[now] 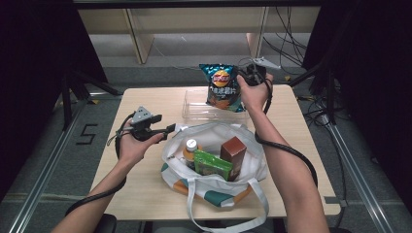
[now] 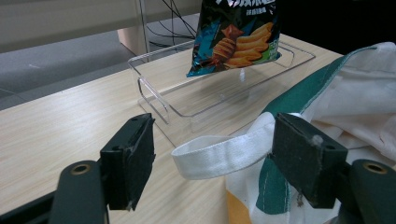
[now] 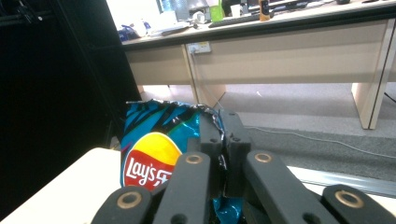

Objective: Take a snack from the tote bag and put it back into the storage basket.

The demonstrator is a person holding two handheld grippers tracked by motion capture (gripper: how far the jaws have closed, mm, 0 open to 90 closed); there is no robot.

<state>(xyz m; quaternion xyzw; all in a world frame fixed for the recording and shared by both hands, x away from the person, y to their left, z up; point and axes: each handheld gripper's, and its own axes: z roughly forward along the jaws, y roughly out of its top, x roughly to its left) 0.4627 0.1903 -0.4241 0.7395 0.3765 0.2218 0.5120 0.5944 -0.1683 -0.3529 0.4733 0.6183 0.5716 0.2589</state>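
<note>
- Tote bag (image 1: pixel 214 160), white and green, at the table's (image 1: pixel 145 189) near edge, mouth open so that the bottle (image 1: pixel 190 148), green packet (image 1: pixel 212 164) and brown carton (image 1: pixel 233 151) stand within reach.
- Left gripper (image 1: pixel 171 128), towards the left edge; jaws spread, grasping nothing, the bag's strap (image 2: pixel 219 154) lying between them, likely to steady the bag.
- Clear tray (image 1: pixel 194 109), far middle of the table.
- Chip bag (image 1: pixel 222 86), hanging upright over the tray's far right part, apparently for setting down there.
- Right gripper (image 1: pixel 243 77), clenched on the chip bag's top corner.
</note>
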